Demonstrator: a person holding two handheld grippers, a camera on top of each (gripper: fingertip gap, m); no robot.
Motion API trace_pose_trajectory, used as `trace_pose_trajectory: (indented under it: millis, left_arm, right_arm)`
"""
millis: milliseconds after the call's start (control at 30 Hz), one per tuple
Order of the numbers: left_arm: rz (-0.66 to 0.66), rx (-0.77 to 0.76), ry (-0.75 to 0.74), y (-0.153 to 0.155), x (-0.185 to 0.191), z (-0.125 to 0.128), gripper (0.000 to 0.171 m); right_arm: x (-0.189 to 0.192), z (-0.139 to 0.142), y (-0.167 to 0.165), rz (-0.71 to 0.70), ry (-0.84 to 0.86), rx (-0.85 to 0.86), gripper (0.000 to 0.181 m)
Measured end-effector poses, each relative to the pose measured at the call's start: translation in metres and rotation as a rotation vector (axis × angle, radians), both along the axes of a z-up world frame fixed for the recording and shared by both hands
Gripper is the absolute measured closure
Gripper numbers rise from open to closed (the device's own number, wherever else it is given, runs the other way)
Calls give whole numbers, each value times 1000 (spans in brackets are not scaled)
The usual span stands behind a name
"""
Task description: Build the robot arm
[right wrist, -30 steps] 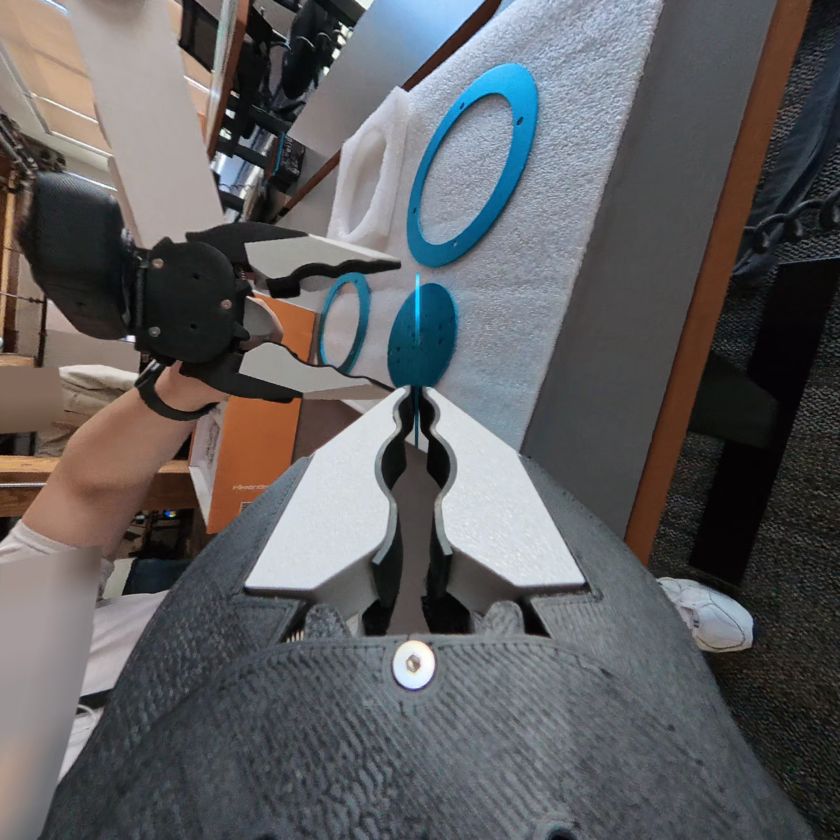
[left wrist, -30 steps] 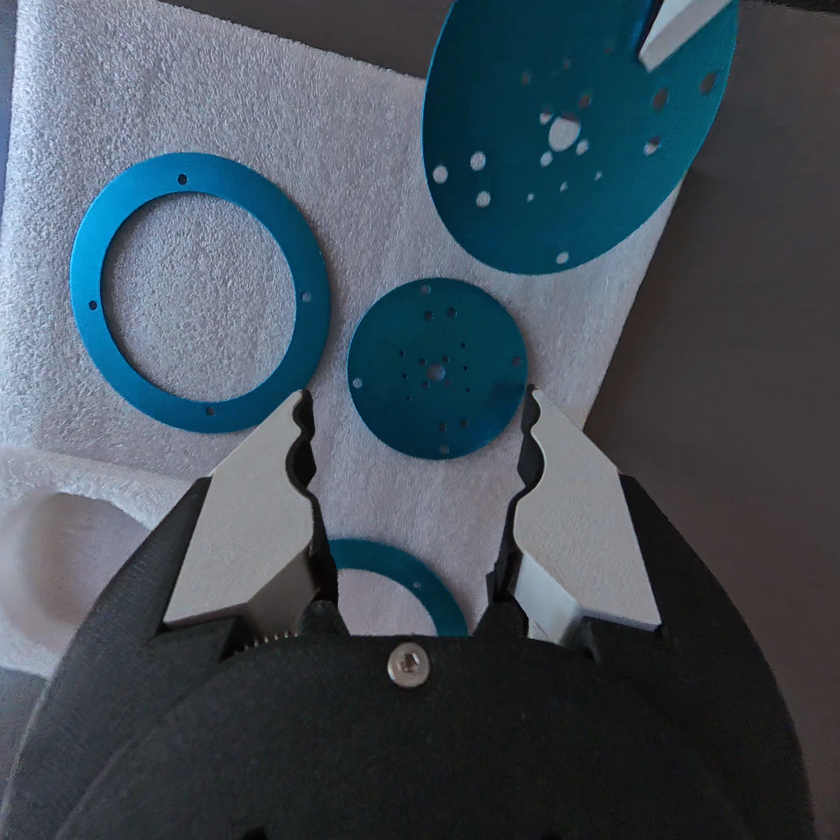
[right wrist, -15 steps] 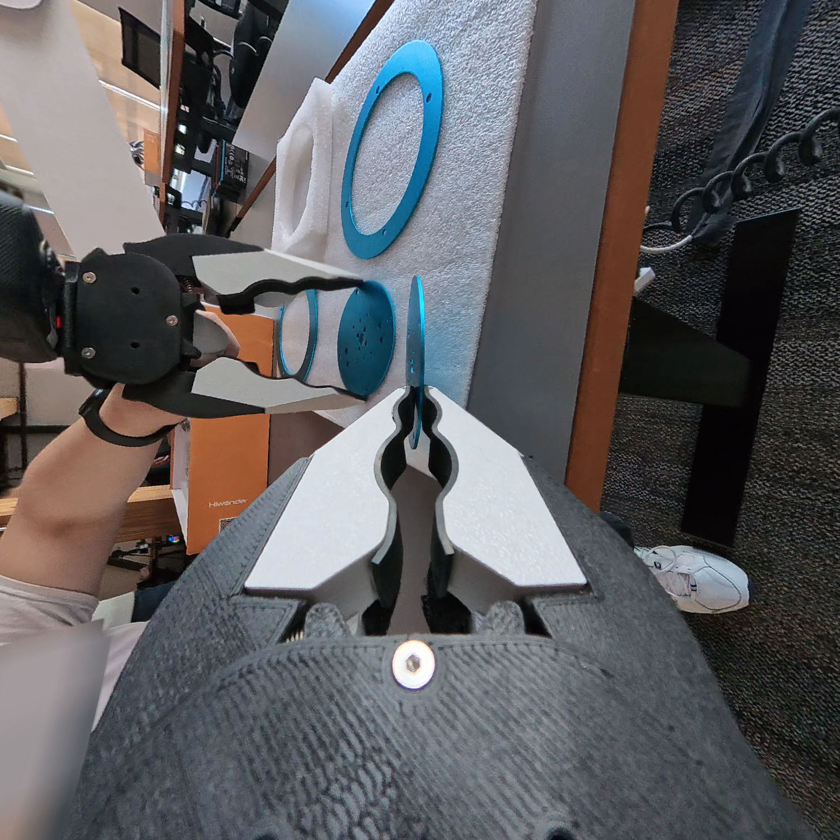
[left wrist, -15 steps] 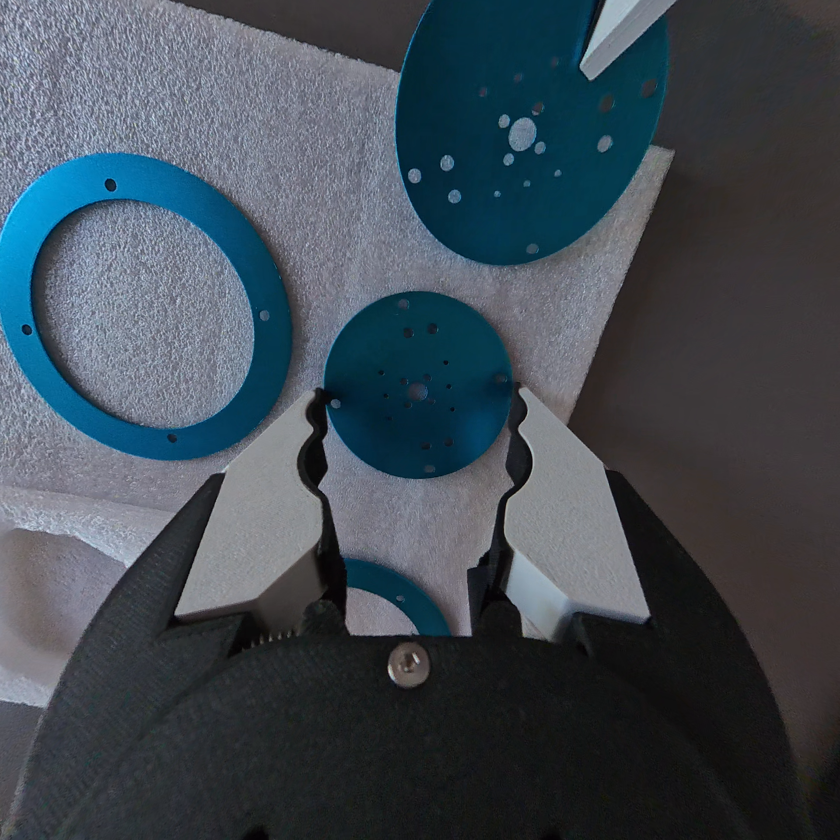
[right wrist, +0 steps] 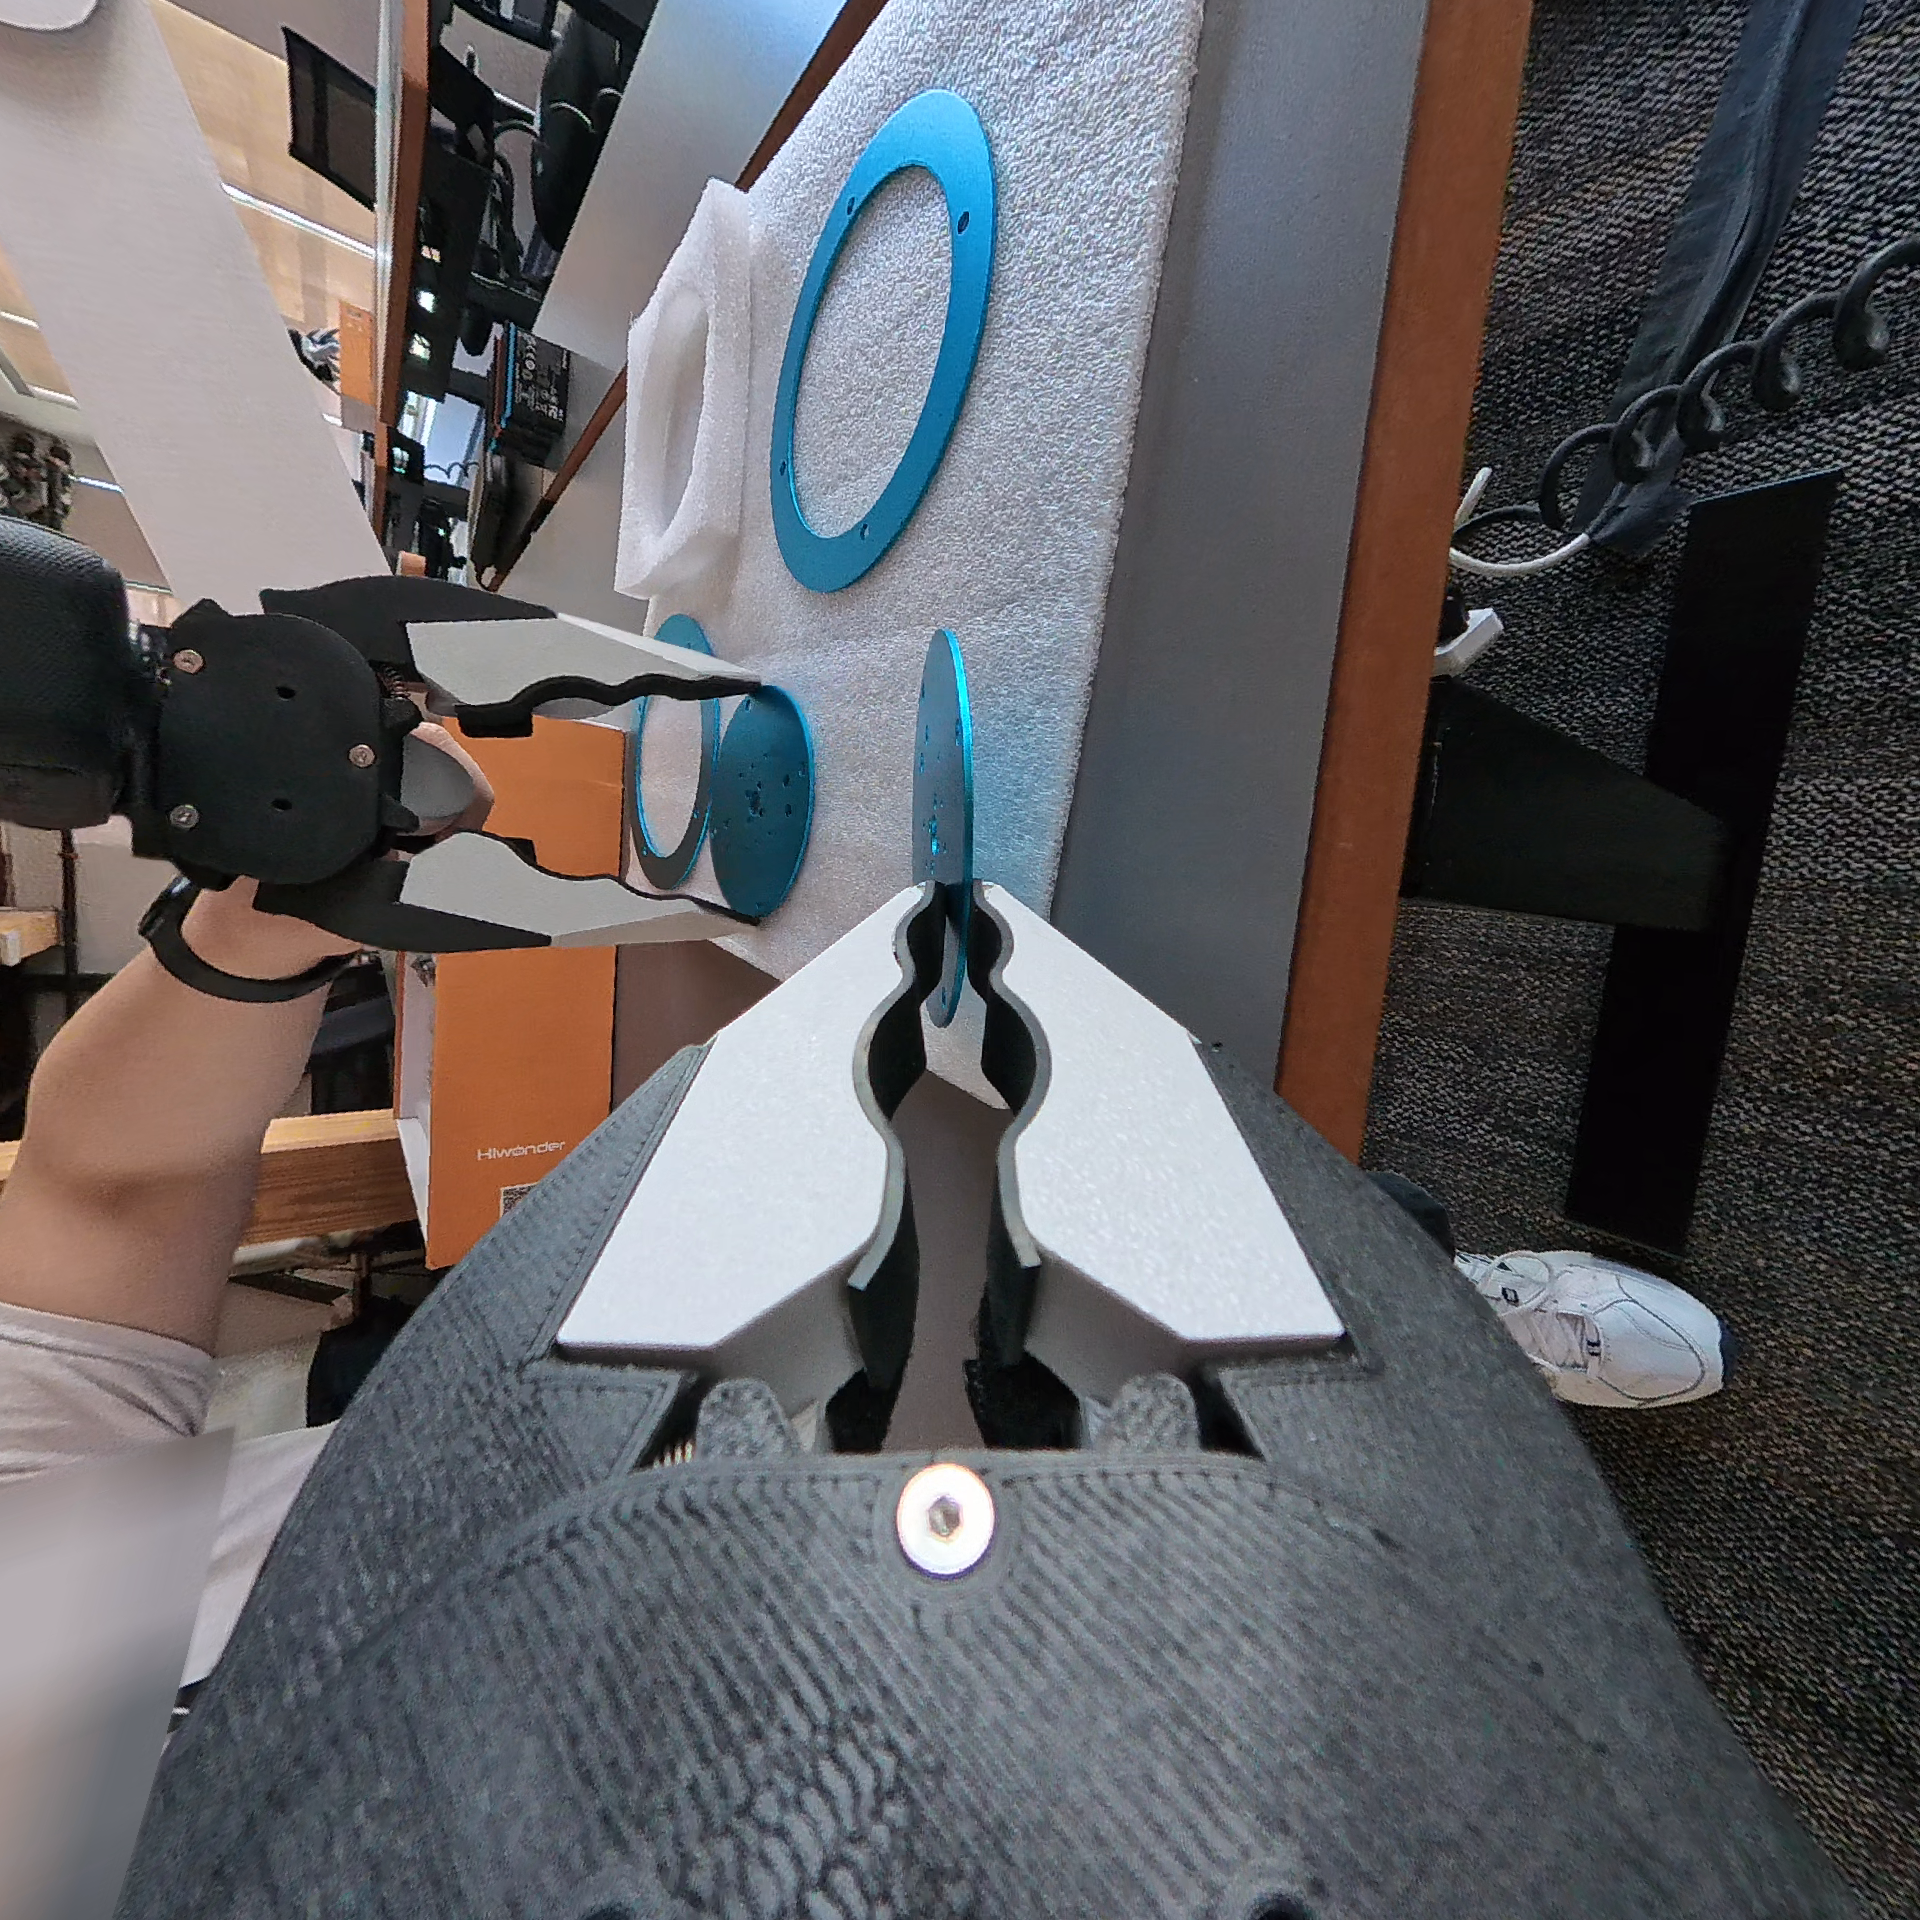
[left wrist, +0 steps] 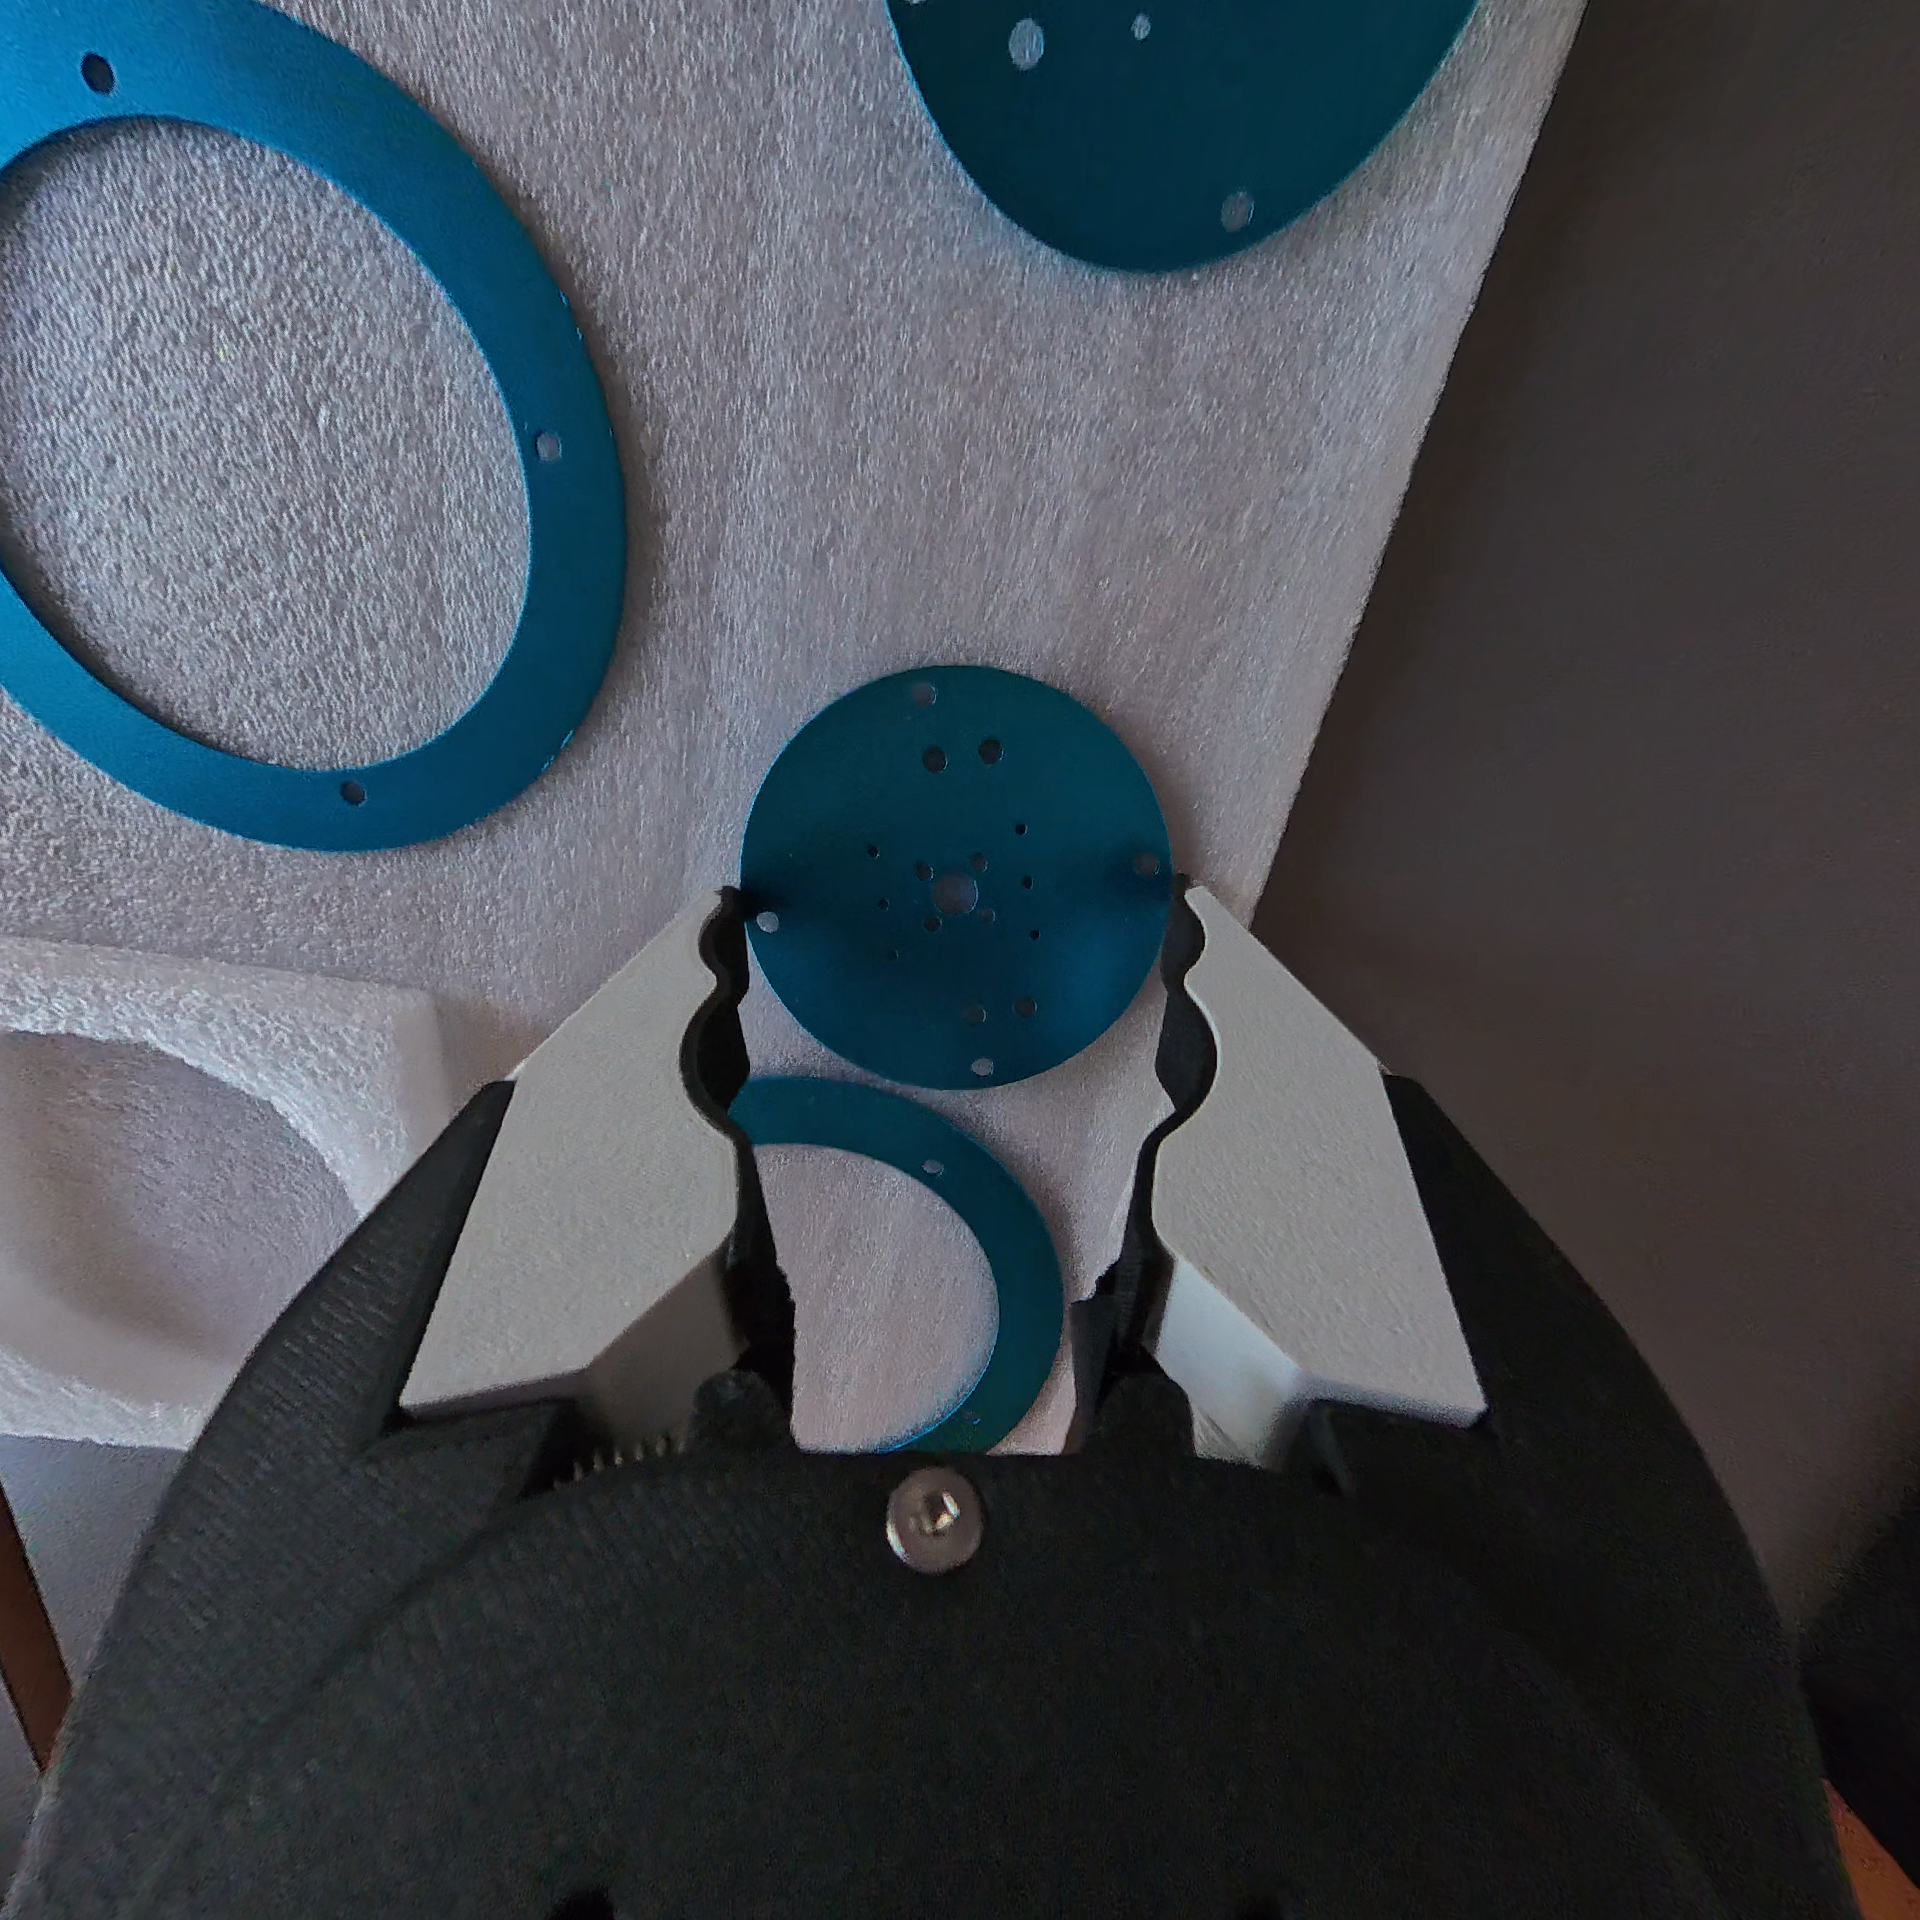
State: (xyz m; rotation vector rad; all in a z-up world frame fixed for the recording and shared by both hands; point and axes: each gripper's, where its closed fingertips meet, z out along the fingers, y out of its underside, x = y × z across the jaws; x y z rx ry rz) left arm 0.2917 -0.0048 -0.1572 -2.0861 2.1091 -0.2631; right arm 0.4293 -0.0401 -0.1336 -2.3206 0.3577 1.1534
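My left gripper [left wrist: 954, 902] is open, its fingertips on either side of a small blue drilled disc [left wrist: 956, 878] that lies flat on a white foam sheet [left wrist: 935, 468]. A small blue ring [left wrist: 997, 1236] lies between the fingers behind the disc. My right gripper [right wrist: 948, 894] is shut on a large blue drilled disc [right wrist: 943, 779] and holds it on edge above the foam sheet [right wrist: 1039, 364]. That large disc also shows at the top of the left wrist view [left wrist: 1164, 114]. The left gripper [right wrist: 753, 800] shows in the right wrist view, around the small disc [right wrist: 764, 800].
A large blue ring [left wrist: 436, 499] lies on the foam to the left; it also shows in the right wrist view [right wrist: 883, 353]. A white foam block with a round hollow [left wrist: 156, 1164] sits beside it. The grey table with a wooden edge [right wrist: 1371, 520], an orange box [right wrist: 520, 987] and a person's shoe [right wrist: 1590, 1330] are in view. My hands' fingertips stand some 15 cm from each other.
My left gripper has moved forward and down so its tips now flank the small disc. My right gripper has kept hold of the large disc and shifted it away from the left gripper.
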Motion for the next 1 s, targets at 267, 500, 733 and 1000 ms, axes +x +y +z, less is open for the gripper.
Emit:
trace_pose_trajectory:
  millis: [267, 500, 733, 1000]
  left_arm:
    - [2, -21, -37, 0, -2, 0, 92]
    - [3, 0, -64, 1, -1, 0, 91]
    - [27, -33, -108, 4, 1, 10, 91]
    - [77, -62, -156, 18, 0, 28, 99]
  right_arm:
    - [-2, 3, 1, 6, 2, 15, 180]
    - [-16, 33, 1, 58, 88, 126, 181]
    - [-54, 18, 5, 173, 146, -2, 181]
    - [-53, 10, 2, 154, 189, -48, 181]
